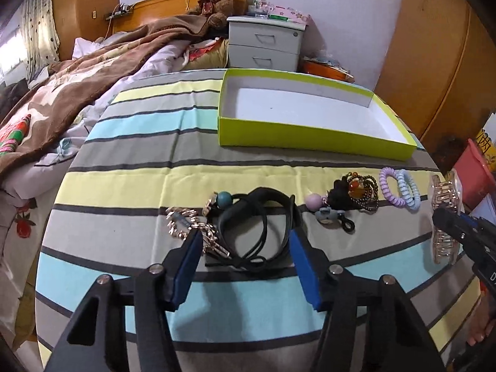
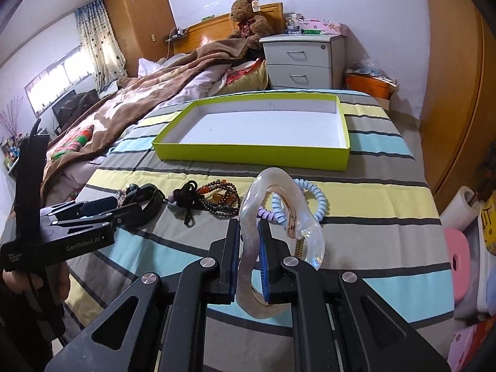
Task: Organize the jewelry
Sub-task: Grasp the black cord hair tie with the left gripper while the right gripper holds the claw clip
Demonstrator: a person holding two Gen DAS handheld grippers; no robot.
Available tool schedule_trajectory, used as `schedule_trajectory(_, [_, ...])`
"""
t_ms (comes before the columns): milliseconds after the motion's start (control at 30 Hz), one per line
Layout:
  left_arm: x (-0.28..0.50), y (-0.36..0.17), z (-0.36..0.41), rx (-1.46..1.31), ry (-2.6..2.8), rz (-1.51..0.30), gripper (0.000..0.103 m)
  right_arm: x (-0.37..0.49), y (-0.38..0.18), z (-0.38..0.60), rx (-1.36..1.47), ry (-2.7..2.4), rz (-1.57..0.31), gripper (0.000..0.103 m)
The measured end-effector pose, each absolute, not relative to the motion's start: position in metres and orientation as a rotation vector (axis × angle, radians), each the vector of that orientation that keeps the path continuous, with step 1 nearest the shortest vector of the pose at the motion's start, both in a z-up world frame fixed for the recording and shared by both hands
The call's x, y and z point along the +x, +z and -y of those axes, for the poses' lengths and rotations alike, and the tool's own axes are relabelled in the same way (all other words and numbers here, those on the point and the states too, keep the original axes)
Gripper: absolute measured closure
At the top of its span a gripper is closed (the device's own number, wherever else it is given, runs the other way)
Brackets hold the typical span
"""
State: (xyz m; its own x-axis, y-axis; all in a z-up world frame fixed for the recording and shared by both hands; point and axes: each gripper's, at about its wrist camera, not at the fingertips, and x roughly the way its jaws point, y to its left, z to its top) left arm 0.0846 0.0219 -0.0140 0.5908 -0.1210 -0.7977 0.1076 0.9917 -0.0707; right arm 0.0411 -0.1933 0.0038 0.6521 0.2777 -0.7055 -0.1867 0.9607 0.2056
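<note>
None of the jewelry lies in the shallow lime-green cardboard box [image 2: 254,155] yet: right claw [image 2: 249,248] grips the clear plastic hair clip [image 2: 279,204], left claw [image 1: 245,248] open astride the coiled black cord [image 1: 257,229] on the striped bench [image 1: 124,186].

L claw [image 1: 245,245] half-open, R claw [image 2: 249,245] clamped shut

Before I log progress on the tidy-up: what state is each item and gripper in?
Green box: open, nothing in it.
Clear hair claw: clamped in right gripper, lifted.
Left gripper: open around the black cords, not pinching.
Spiral hair ties: lying on the cloth.
Bead bracelet: lying on the cloth.
</note>
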Motion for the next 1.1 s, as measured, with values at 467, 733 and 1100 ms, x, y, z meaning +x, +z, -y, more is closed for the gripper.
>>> schedule_trajectory(467, [0.090, -0.011, -0.020, 0.042, -0.102, -0.918, 0.086, 0.042, 0.000, 0.193, 0.131, 0.270, -0.828, 0.091])
schedule_trajectory(733, [0.084, 0.000, -0.031, -0.010, -0.101, -0.869, 0.098, 0.042, -0.001, 0.192, 0.135, 0.268, -0.827, 0.091])
schedule_trajectory(1100, [0.081, 0.015, -0.051, -0.080, -0.093, -0.834, 0.099, 0.040, 0.002, 0.192, 0.136, 0.270, -0.822, 0.091])
